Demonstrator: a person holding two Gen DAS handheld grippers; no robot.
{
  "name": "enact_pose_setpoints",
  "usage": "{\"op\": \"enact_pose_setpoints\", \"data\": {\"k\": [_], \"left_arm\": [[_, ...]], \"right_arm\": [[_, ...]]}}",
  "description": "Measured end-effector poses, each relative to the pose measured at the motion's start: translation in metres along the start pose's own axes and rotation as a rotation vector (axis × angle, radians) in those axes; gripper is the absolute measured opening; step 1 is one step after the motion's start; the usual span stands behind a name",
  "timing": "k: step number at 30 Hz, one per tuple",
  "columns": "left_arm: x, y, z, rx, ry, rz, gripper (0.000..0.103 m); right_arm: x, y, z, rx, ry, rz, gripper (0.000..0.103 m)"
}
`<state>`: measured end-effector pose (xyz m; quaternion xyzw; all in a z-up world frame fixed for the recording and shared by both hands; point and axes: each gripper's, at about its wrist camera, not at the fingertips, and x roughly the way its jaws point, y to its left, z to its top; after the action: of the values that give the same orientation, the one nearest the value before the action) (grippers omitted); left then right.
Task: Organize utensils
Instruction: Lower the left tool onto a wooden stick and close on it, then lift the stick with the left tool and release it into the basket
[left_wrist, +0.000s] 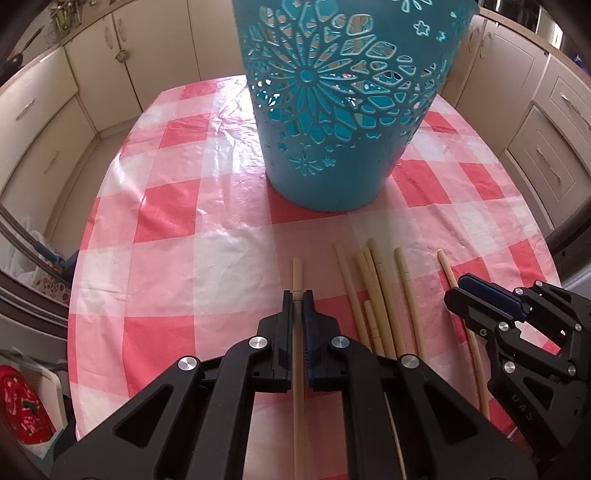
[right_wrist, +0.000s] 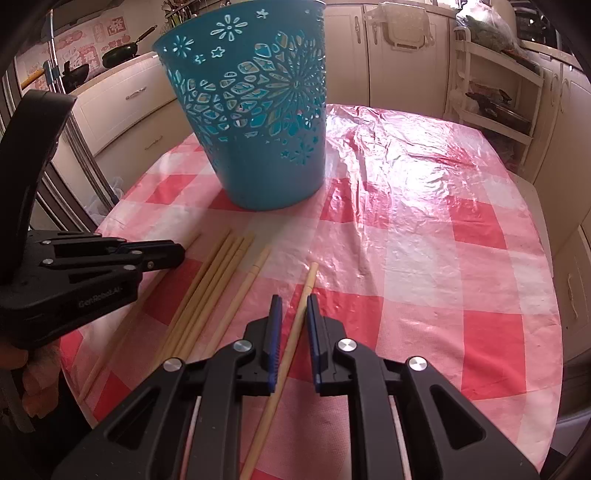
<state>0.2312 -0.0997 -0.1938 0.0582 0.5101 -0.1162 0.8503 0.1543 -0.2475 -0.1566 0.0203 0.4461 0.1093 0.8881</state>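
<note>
A teal perforated basket stands upright on the red-checked table; it also shows in the right wrist view. Several wooden chopsticks lie in front of it. My left gripper is shut on one chopstick, at the left of the bunch. My right gripper straddles the rightmost chopstick with jaws a little apart, not touching it. The right gripper also shows in the left wrist view, and the left gripper in the right wrist view.
The round table has a wrinkled plastic cover. Cream kitchen cabinets surround it. A white shelf rack stands at the far right. The table edge runs close on the left.
</note>
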Motion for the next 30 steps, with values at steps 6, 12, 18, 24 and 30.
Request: {"op": "enact_pose_setpoints", "data": {"k": [6,12,18,24,30], "left_arm": [[-0.026,0.019,-0.009,-0.054,-0.024,-0.051,0.005],[-0.065,0.038,-0.011,-0.101,-0.093,-0.113,0.005],[-0.117,0.044,-0.009,-0.119,-0.201,-0.175,0.005],[-0.170,0.053,0.012,-0.152,-0.325,-0.245,0.005],[-0.211,0.055,0.036,-0.156,-0.441,-0.315,0.005]], "right_arm": [[-0.001,0.005,-0.002,-0.015,-0.014,-0.019,0.014],[-0.002,0.006,-0.005,-0.024,-0.022,-0.027,0.014],[-0.003,0.003,-0.006,-0.004,-0.023,-0.014,0.014],[-0.003,0.004,-0.007,-0.014,-0.026,-0.023,0.014],[-0.003,0.006,-0.007,-0.020,-0.029,-0.029,0.014]]}}
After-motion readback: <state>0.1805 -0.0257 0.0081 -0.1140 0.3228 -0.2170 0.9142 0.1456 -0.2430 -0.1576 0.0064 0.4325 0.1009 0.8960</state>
